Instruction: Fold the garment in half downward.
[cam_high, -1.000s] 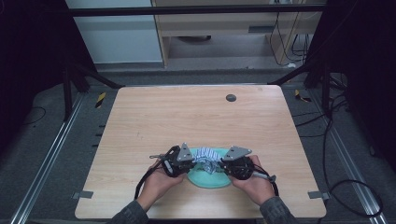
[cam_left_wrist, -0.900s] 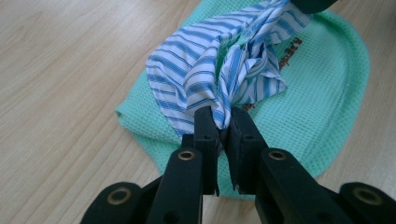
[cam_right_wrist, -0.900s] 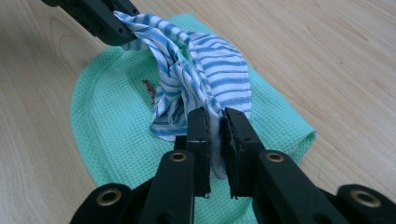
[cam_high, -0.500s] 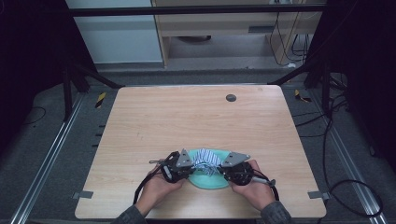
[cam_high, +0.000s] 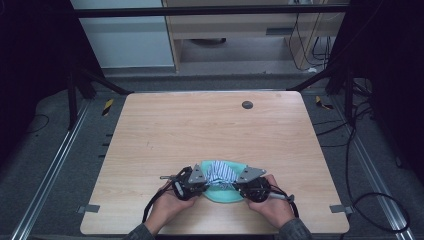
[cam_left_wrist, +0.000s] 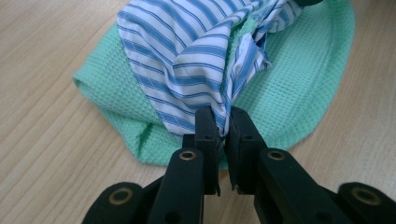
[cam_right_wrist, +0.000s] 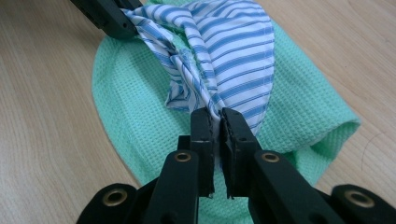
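striped cloth (cam_high: 220, 172): on top of green cloth (cam_high: 222, 195), between both claws
left claw (cam_left_wrist: 223, 122): pinching striped cloth's near edge
right claw (cam_right_wrist: 215, 122): pinching striped cloth's opposite end
hands: flank green cloth, claws pointing inward
green cloth: flat on surface (cam_high: 200, 130), near edge

Even, soft light falls from above on the bench (cam_high: 210, 130), which shows bright and without glare, while the floor and frame at the left and right edges sink into near black. Shadows are faint. The high view is slightly soft; both gripper views are sharp near, blurring slightly far off.
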